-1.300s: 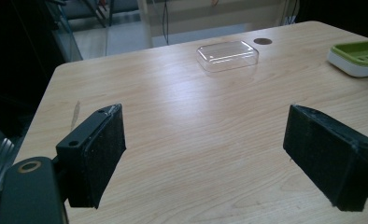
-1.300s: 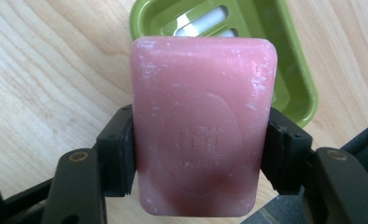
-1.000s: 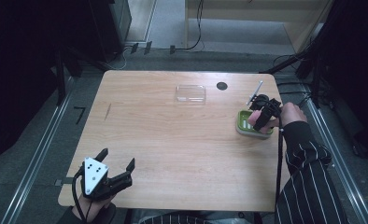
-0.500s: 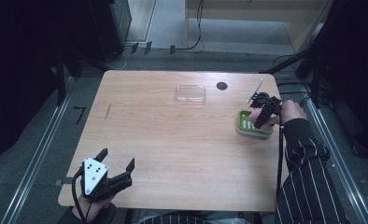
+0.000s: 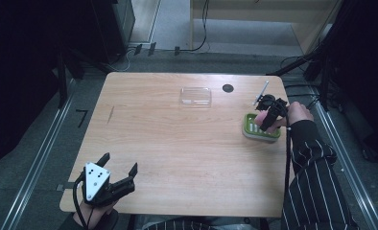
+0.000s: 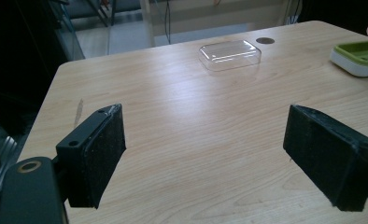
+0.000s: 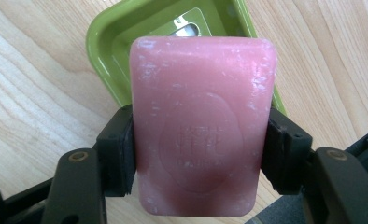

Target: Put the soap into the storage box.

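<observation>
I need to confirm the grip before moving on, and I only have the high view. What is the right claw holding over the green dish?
Observer: A pink rectangular soap bar, with the right claw clamped on its two long sides.
Operator: Is the green plastic soap dish empty?
Observer: A bit of its metal insert shows above the bar; the rest is hidden.
Operator: And the left claw?
Observer: Wide open, nothing between its pads, pointing across the table at the clear plastic lid.
</observation>
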Available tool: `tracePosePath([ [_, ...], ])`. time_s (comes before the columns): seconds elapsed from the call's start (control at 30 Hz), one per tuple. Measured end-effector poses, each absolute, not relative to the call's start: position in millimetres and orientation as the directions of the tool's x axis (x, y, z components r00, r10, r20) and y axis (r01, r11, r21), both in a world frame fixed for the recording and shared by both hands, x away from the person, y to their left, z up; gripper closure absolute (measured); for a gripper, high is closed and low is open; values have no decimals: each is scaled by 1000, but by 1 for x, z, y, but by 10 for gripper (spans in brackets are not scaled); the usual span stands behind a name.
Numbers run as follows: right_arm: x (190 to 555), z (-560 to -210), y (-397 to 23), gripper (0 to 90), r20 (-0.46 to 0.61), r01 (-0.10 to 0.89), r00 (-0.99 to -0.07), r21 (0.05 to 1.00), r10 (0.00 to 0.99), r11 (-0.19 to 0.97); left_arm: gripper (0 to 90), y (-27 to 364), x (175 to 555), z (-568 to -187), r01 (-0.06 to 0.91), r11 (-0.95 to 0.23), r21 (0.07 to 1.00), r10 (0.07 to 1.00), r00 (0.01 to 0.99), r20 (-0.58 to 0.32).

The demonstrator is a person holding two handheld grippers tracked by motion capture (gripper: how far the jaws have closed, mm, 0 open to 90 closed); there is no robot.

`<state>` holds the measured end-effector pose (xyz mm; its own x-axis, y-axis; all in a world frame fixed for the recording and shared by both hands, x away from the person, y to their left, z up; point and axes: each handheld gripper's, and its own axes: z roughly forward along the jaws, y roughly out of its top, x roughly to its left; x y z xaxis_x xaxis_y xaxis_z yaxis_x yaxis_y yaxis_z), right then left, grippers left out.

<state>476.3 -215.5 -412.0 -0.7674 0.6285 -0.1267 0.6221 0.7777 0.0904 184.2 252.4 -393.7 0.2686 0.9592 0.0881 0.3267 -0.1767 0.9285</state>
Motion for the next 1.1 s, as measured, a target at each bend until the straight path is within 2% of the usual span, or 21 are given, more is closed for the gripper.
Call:
tracePosePath([
  [1.1, 489, -435, -212, 386, -125, 599, -789, 55, 601, 799, 134, 257, 179, -393, 331, -171, 928, 964, 250, 89],
])
